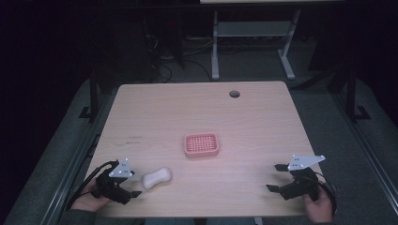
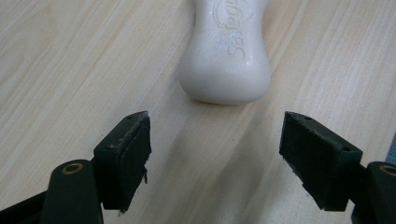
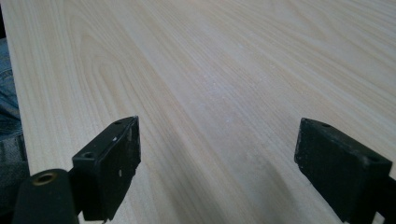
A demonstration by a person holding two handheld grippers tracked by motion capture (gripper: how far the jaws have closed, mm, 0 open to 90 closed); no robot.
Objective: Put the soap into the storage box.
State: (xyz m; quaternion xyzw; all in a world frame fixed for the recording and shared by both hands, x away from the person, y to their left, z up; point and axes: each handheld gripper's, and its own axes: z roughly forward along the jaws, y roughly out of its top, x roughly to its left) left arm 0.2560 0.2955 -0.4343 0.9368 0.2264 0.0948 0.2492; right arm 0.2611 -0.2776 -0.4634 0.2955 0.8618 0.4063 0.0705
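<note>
A white waisted bar of soap (image 1: 156, 177) lies on the wooden table (image 1: 197, 112) near its front left. My left gripper (image 1: 133, 183) sits just left of it, open and aimed at it. In the left gripper view the soap (image 2: 226, 51), with embossed lettering, lies a short way beyond the open gripper (image 2: 215, 149), and nothing is between the jaws. A pink slotted soap dish (image 1: 202, 145) stands at the table's middle. My right gripper (image 1: 276, 177) rests open at the front right. In the right gripper view that gripper (image 3: 217, 158) has only bare wood (image 3: 210, 70) ahead of it.
A round cable hole (image 1: 234, 93) is cut in the table's far edge. Beyond the table stands another desk's white frame (image 1: 253, 42) with cables on the dark floor. The table's front edge runs just behind both hands.
</note>
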